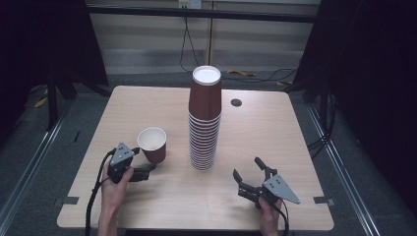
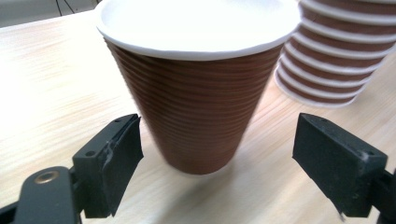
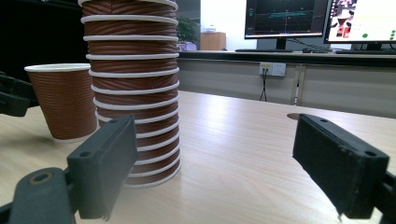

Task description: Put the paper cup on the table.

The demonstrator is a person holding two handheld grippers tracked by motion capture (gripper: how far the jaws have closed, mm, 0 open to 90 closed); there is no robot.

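The single brown cup [image 2: 191,93] stands upright just left of the cup stack [image 1: 205,123], bearing no readable writing. The left gripper [image 2: 217,154] has its fingers released either side of the cup; the right gripper [image 1: 248,176] gapes, grasping nothing.

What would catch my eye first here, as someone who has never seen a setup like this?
A tall stack of upside-down brown ribbed cups rises from the middle of the wooden table. Just left of it a single brown cup stands upright, white inside, with the left tool open at its base, jaws on either side and not touching it. The right tool is held open near the front right of the table.
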